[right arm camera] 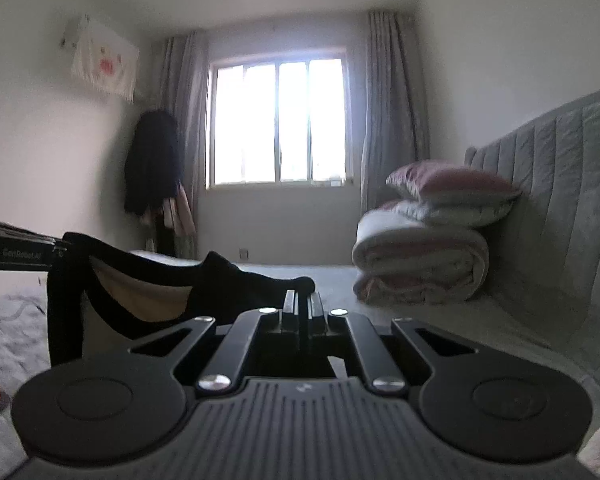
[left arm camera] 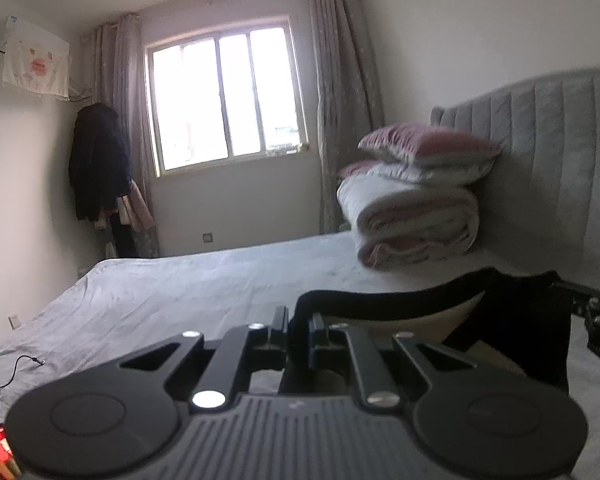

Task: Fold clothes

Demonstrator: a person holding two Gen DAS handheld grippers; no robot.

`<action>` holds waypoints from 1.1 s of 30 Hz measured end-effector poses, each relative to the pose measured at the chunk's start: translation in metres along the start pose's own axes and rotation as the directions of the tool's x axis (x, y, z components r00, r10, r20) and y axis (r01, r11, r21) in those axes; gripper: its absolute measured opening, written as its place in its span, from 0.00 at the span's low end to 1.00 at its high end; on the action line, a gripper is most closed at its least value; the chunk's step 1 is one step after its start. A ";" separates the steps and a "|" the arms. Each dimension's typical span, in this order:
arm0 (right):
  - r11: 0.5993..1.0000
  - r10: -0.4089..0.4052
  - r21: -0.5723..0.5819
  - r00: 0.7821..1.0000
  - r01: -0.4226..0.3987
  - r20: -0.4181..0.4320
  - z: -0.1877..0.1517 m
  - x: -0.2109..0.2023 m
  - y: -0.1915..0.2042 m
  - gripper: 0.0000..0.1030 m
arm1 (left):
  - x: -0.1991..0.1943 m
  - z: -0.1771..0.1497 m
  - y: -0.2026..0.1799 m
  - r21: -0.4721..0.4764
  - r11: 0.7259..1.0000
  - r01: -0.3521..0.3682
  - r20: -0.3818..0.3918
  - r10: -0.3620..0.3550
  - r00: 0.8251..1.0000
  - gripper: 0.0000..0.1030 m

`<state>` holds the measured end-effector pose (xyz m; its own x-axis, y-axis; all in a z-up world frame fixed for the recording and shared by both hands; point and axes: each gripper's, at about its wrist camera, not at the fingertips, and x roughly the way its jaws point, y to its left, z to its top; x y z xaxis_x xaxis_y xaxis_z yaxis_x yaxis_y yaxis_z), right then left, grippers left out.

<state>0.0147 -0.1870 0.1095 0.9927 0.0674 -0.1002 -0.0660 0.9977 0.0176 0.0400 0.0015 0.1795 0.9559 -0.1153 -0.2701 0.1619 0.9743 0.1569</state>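
Both grippers' fingers pinch black garment [left arm camera: 380,300] top edge, stretched above bed [left arm camera: 179,292] (open sheet beyond).

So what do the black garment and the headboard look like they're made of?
Black garment: soft, matte knit-like fabric, probably; it sags limply between the two shut claws, with a tan inner side showing. Headboard: grey padded upholstery, velvety-looking, with vertical channel stitching.

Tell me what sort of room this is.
A bedroom, almost certainly. A bed with a grey padded headboard fills most of the view, a folded quilt with pillows is stacked against the headboard, and a curtained window sits in the far wall.
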 end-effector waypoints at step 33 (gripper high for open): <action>0.998 -0.049 0.015 0.912 0.061 -0.407 -0.098 0.121 -0.012 0.44 | 0.171 -0.122 0.003 -0.105 0.994 0.037 -0.357 -0.072 0.931 0.69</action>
<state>0.1259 -0.1896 -0.0003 0.8675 0.0166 -0.4972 -0.0041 0.9996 0.0262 0.1737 0.0086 0.0178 0.7908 -0.1083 -0.6024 0.1703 0.9843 0.0466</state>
